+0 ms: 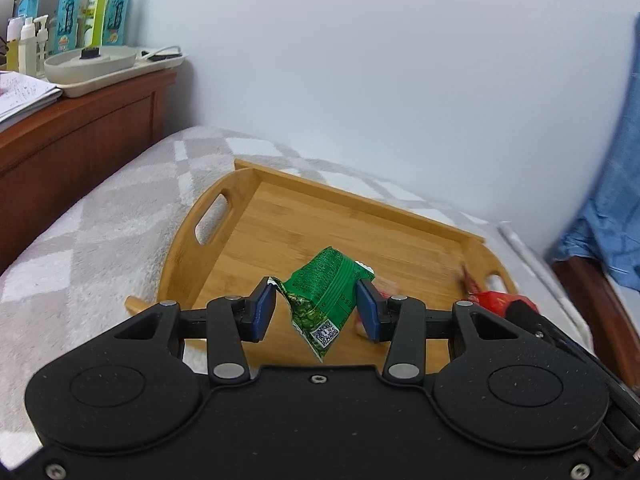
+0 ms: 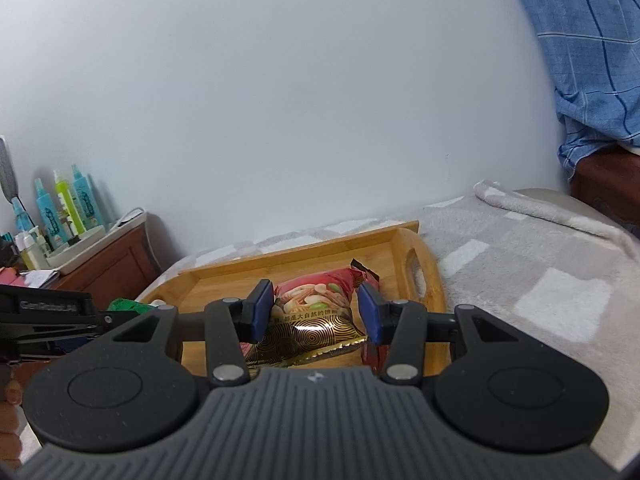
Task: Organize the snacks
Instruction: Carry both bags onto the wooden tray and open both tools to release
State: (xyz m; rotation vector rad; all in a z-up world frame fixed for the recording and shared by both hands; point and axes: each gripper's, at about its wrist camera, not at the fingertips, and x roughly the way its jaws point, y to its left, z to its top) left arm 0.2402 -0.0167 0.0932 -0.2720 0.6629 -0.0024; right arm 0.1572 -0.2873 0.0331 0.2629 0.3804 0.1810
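Over the bamboo tray [image 1: 280,224], you're releasing: left gripper [image 1: 316,306] gaping around the green packet [image 1: 324,292], right gripper [image 2: 316,312] gaping around the red packet [image 2: 316,304]; withdraw next.

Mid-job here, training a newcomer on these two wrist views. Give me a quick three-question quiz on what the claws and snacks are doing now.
1. True or false: the green snack packet sits between the left claw fingers, above the wooden tray.
2. Which packet lies between the right claw fingers? A) blue B) red and gold packet C) white
3. Fill in: the tray rests on a grey-and-white checked ____.

Key: 1 true; 2 B; 3 blanket.
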